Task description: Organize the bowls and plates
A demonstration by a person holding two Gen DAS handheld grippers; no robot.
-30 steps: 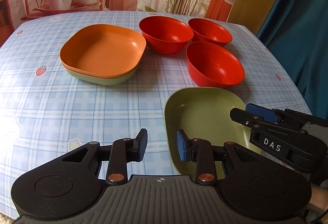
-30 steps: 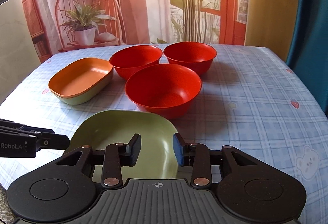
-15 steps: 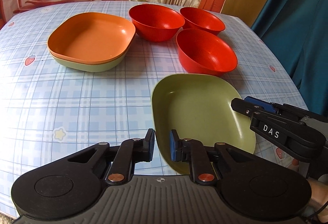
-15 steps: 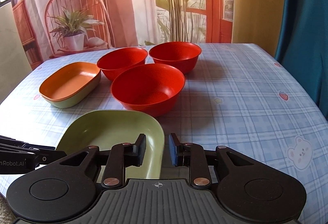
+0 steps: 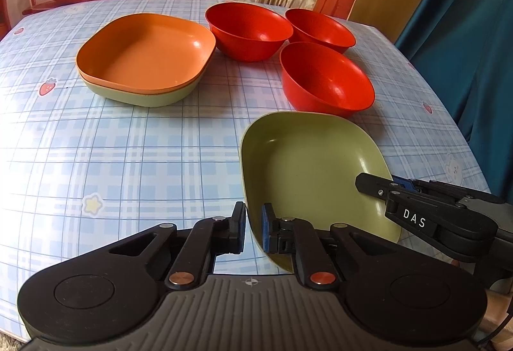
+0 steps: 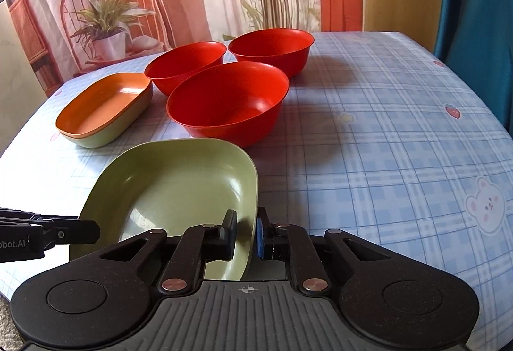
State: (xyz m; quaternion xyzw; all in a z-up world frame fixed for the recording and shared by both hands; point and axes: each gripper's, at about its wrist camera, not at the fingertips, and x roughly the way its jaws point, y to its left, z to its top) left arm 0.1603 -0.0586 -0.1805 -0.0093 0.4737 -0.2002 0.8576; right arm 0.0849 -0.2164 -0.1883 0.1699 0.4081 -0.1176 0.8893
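Currently both grippers clamp the green plate point(image 5: 307, 171): the left gripper point(image 5: 253, 227) is closed on its left rim, the right gripper point(image 6: 245, 234) on its right rim, each with one pad inside and one outside. Whether the plate is lifted is unclear. Ahead of the jaws sit three red bowls point(image 5: 323, 78) and an orange plate point(image 5: 144, 52) stacked on another green one, on the table point(image 5: 128, 158).

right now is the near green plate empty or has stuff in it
Empty: the near green plate shows only bare green inside in both wrist views; a claw clamps its rim on each side.
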